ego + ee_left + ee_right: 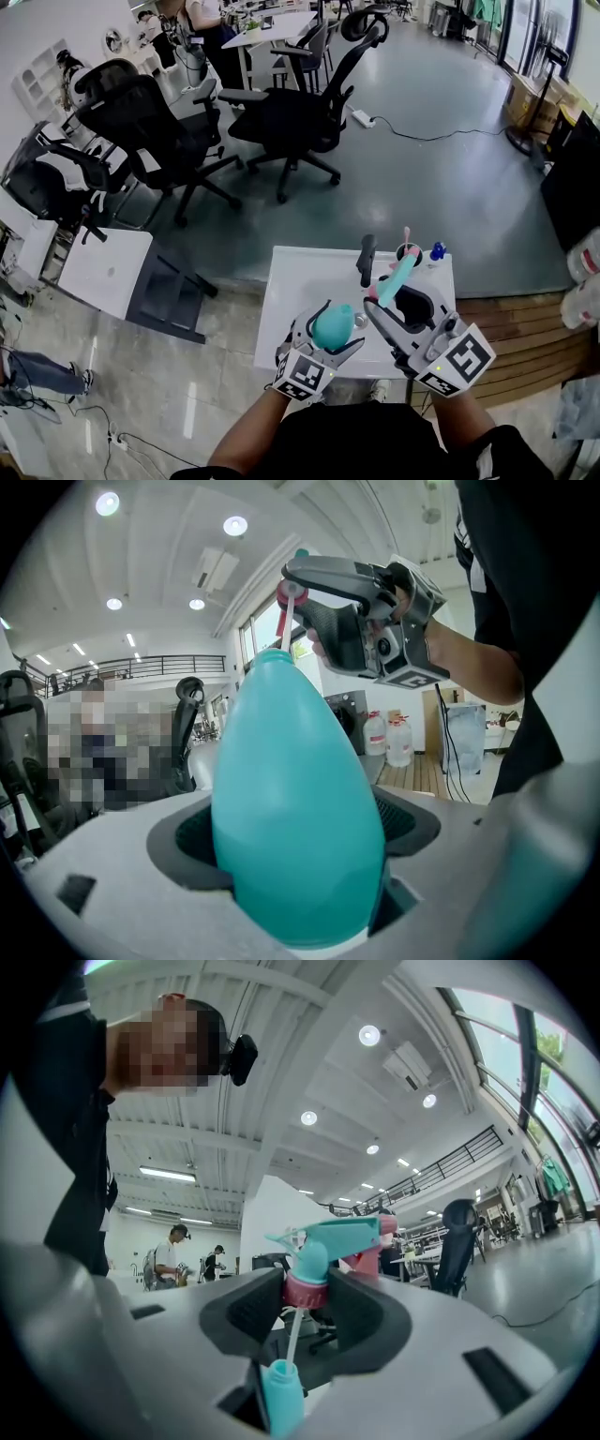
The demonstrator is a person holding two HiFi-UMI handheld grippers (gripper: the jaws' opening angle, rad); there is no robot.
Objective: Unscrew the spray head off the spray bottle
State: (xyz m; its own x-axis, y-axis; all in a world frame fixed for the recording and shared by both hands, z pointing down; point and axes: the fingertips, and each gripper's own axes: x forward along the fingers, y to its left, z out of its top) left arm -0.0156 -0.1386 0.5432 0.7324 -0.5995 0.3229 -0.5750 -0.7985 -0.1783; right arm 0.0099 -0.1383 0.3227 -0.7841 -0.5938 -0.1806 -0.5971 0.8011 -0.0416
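Left fingers [183,841]: closed on the teal spray bottle [295,799], one on each side of its wide body.
Right fingers [234,1312]: pinching the pink collar [305,1290] of the spray head [342,1239] from both sides.
Left gripper [330,328]: holds the bottle with the neck pointing away from the person, toward the right gripper.
Right gripper [305,1299]: is above and beyond the left one, with the head's teal trigger part sticking out past the fingers.
Spray head: is off the bottle and apart from it, with a gap between collar and neck.
Dip tube [292,1335]: white and thin, it runs from the collar down to the open bottle neck [281,1396]; how deep it goes inside I cannot tell.
Tabletop [300,281]: small and white, under both grippers; some small things stand at its far edge.
Office chairs [291,122]: black, on the floor beyond the tabletop.
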